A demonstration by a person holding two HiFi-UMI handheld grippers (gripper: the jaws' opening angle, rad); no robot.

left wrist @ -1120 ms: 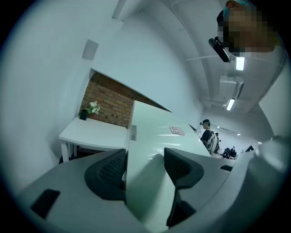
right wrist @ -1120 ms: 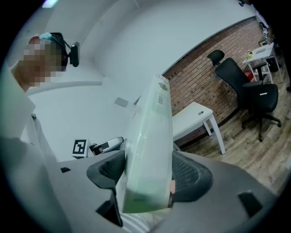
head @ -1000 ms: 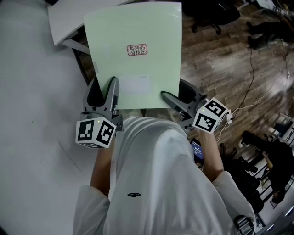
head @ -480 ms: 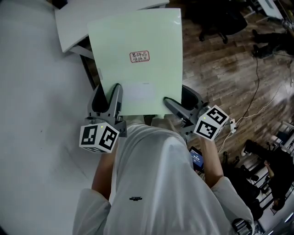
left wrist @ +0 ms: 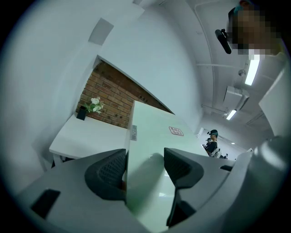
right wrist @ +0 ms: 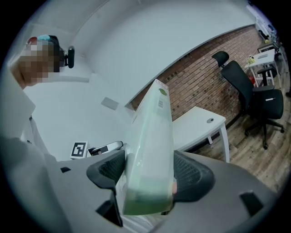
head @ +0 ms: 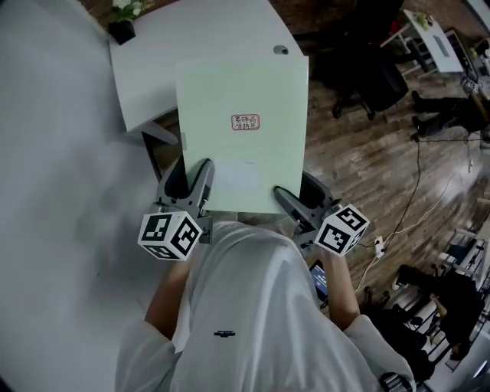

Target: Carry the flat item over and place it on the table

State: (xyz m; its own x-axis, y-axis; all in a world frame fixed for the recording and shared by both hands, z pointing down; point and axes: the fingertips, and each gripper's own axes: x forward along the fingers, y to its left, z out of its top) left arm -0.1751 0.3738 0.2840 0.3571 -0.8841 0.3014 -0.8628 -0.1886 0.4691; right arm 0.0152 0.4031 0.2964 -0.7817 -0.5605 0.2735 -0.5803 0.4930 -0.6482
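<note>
Since a second ago the white table (head: pixel 153 69) has come much further into the head view, its potted plant (head: pixel 122 19) now showing at the far corner. The pale green flat item (head: pixel 243 145) is carried level, its far part over the table and its near part over wooden floor. The left hand-held gripper (head: pixel 193 182) and right hand-held gripper (head: pixel 293 200) each pinch its near edge, one toward each corner.

I'd worry about that long overhang: held only along one edge, the item could droop or twist out if either grip eases, or knock the table's rim if lowered early.

Only the right gripper view shows how thick the item's edge (right wrist: pixel 152 150) is, filling the jaws. The left gripper view shows its broad face (left wrist: pixel 154 150) running out toward the table (left wrist: pixel 91 136).
</note>
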